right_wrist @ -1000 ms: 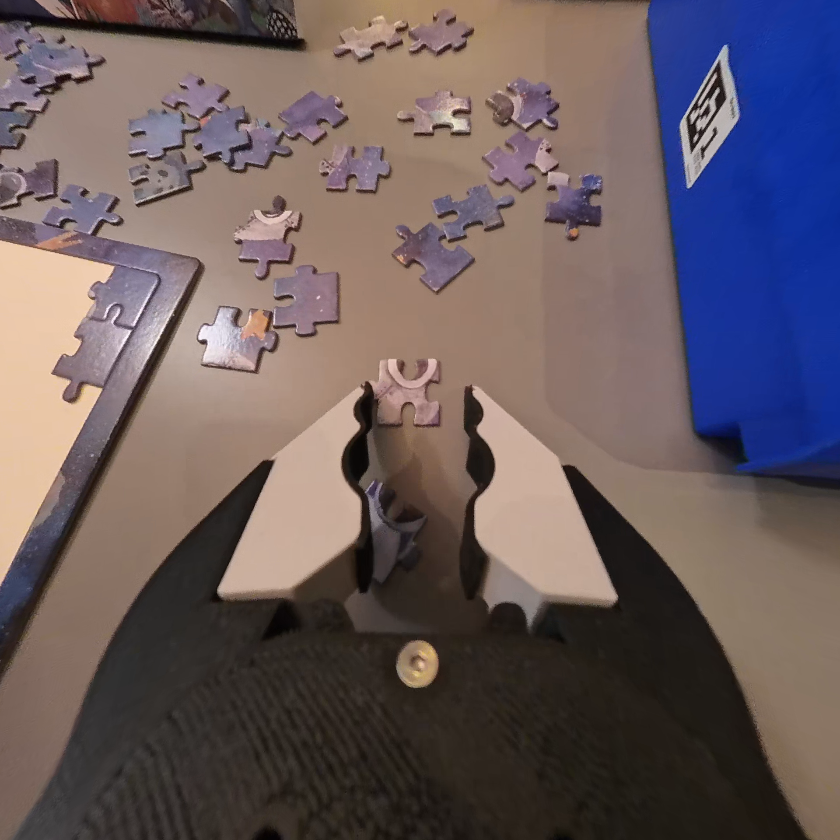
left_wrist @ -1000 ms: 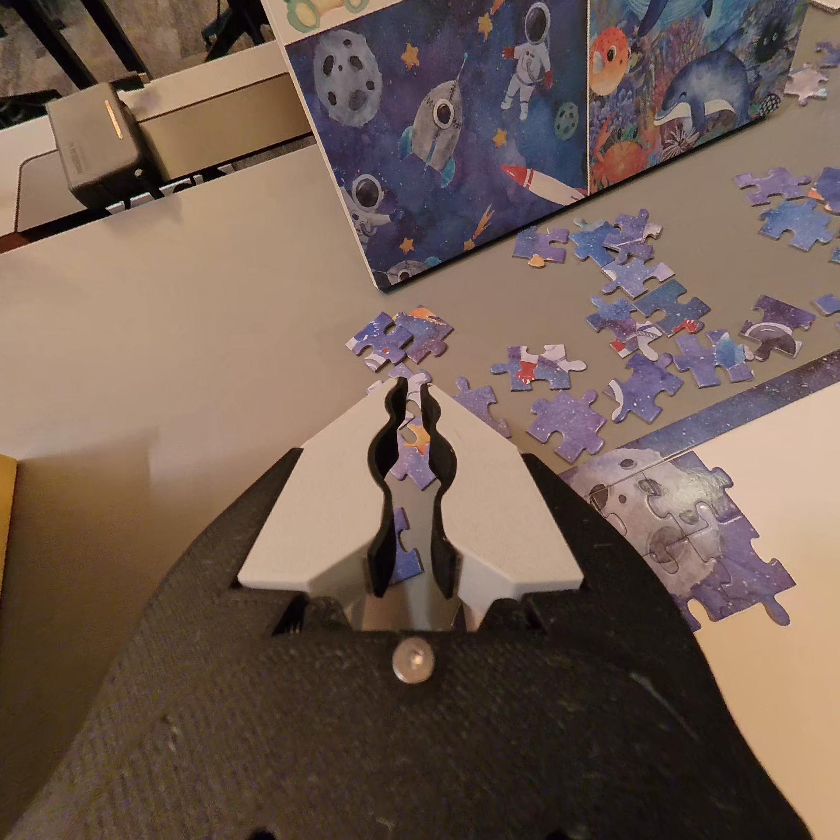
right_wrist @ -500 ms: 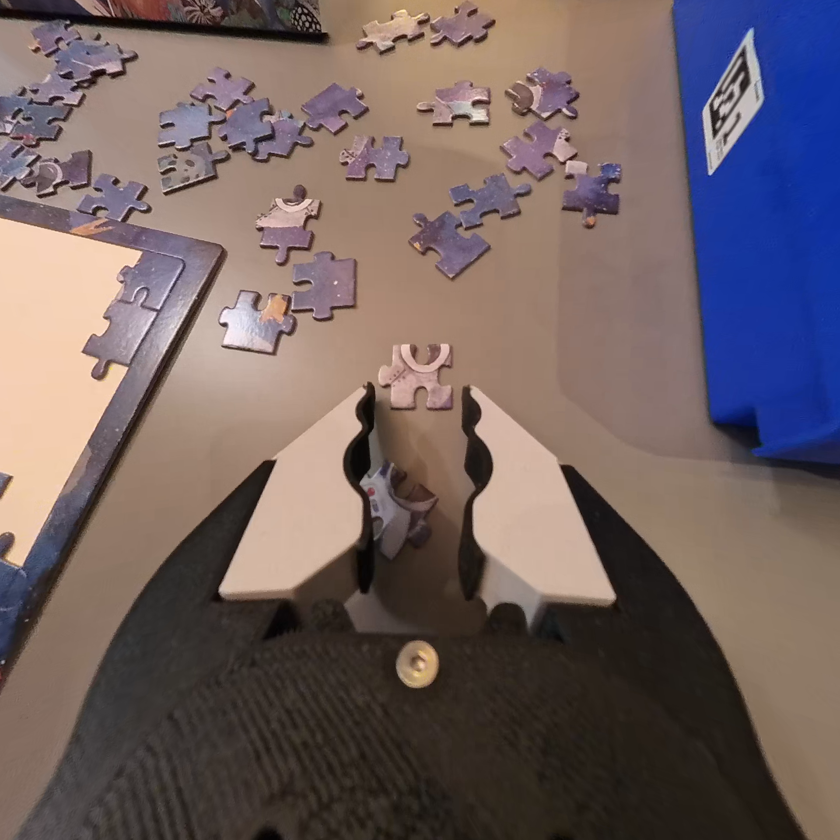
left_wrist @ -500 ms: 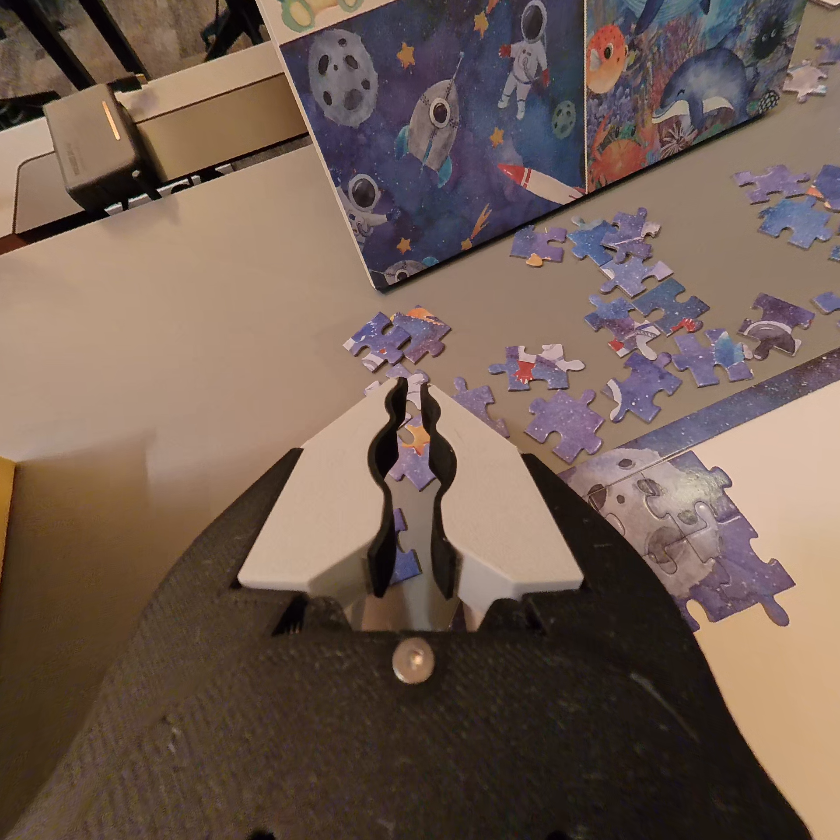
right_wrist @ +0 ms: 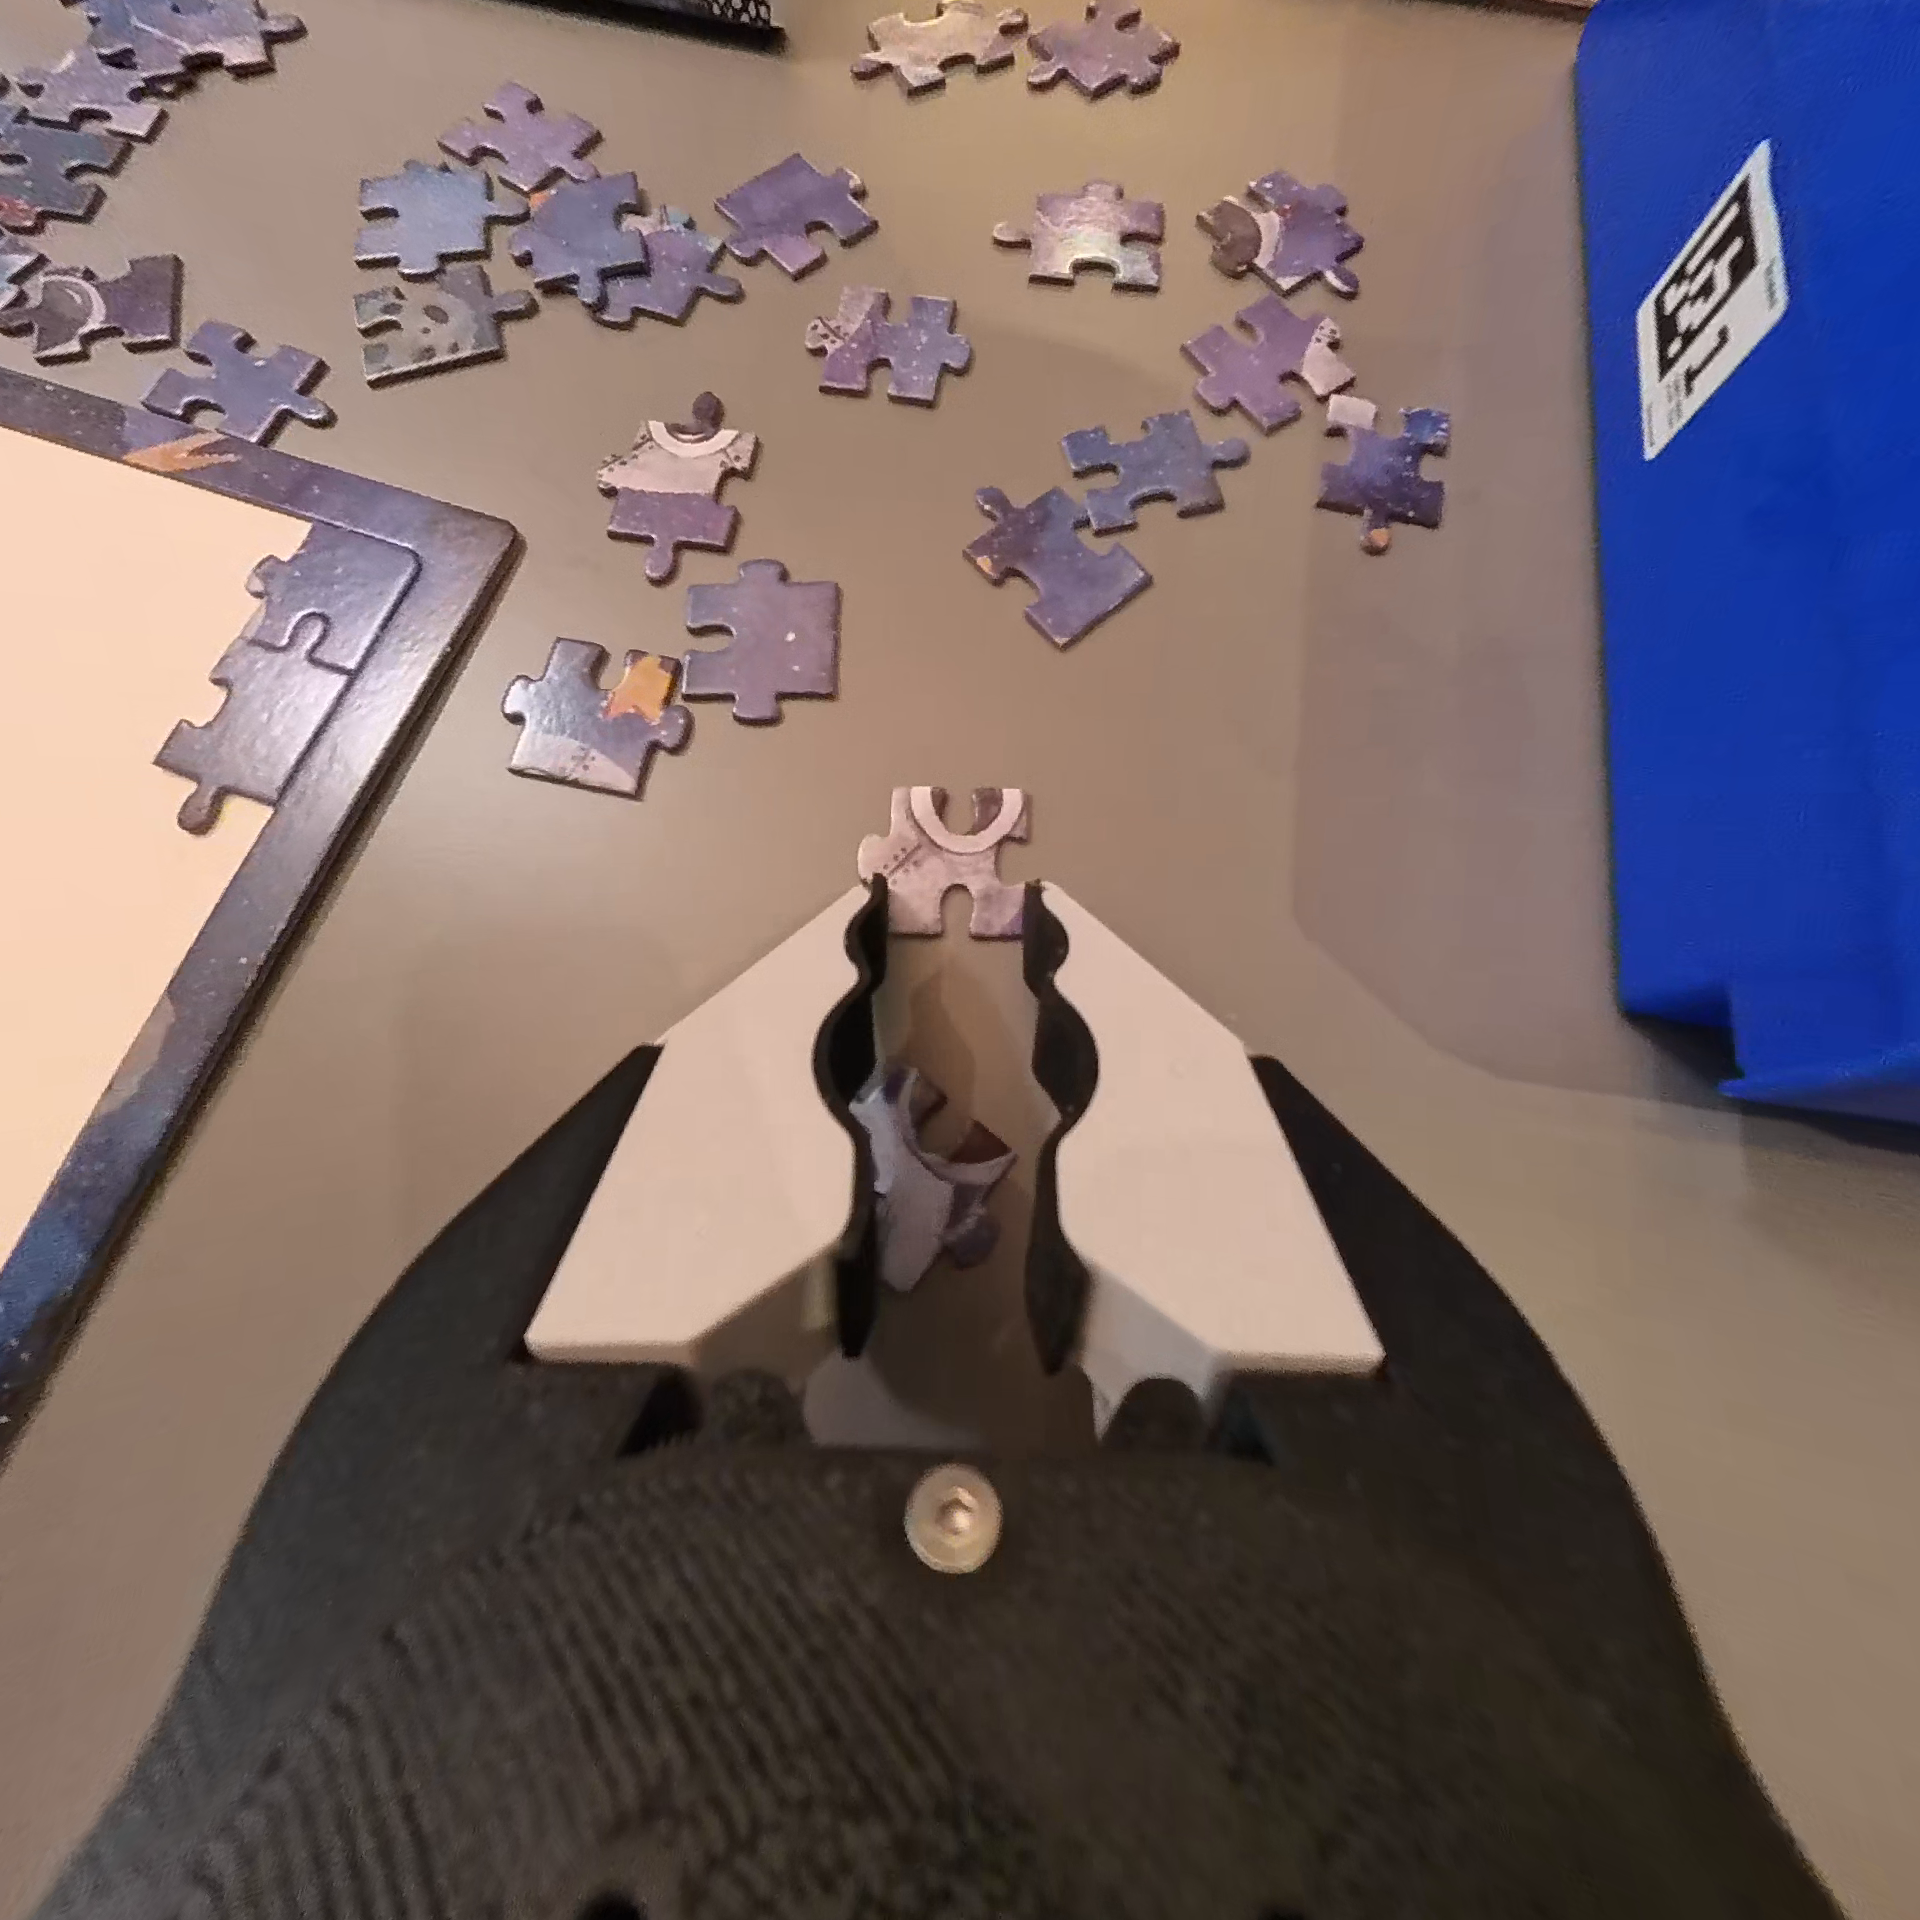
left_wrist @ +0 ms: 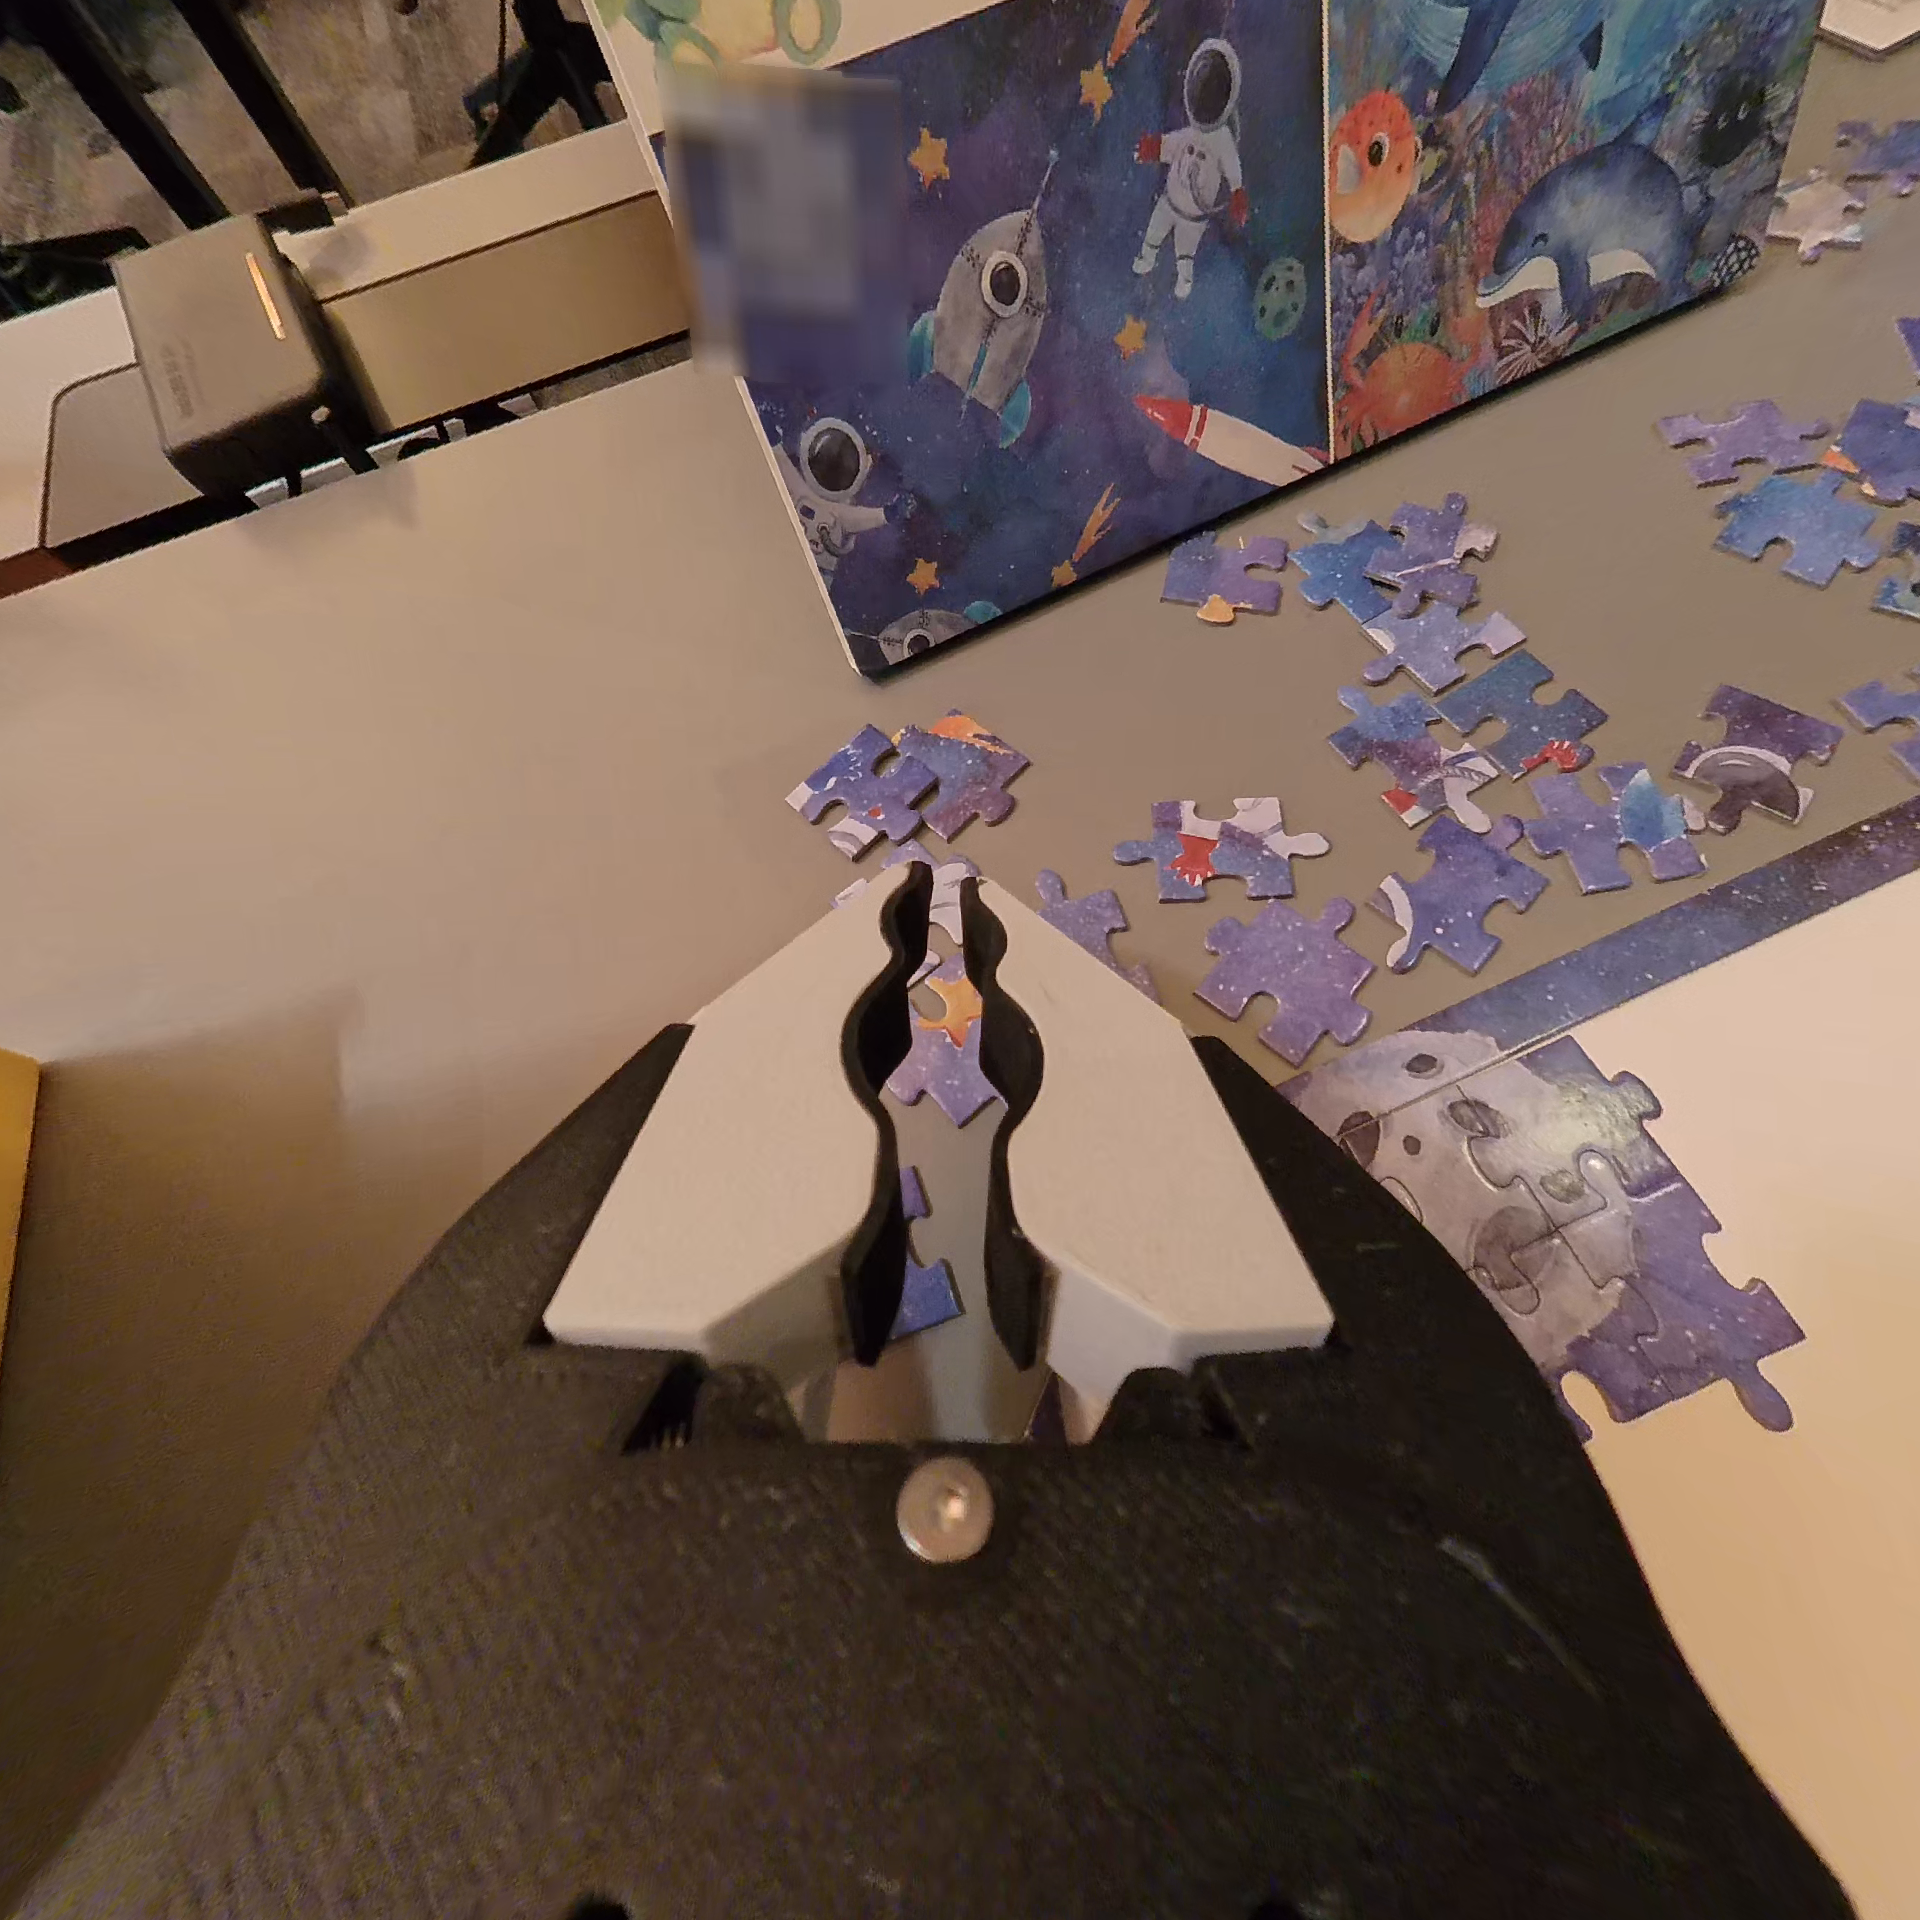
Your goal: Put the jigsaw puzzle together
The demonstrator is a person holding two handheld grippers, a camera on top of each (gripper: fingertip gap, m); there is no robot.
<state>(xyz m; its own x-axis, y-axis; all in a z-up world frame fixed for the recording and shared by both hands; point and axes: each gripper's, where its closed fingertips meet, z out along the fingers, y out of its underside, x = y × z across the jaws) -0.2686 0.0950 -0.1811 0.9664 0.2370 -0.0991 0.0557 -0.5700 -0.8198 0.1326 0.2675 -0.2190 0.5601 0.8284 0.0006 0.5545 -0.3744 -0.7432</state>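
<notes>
Narrows the right claw [right_wrist: 954, 904] onto the grey-and-purple puzzle piece [right_wrist: 951, 852] at its tips, pads touching both sides; keeps the left claw [left_wrist: 940, 883] nearly together over loose pieces [left_wrist: 945, 1049] on the worktop [left_wrist: 416, 779].

The table [left_wrist: 416, 727] is plain grey-brown. The big box [left_wrist: 1091, 312] on it has a dark blue space picture with stars, rockets and a white spaceman, and next to that a blue sea picture with an orange fish. The loose puzzle pieces [left_wrist: 1288, 977] near the box are purple and blue with tiny white dots. The bin [right_wrist: 1766, 623] is bright blue with a black-and-white sticker.
</notes>
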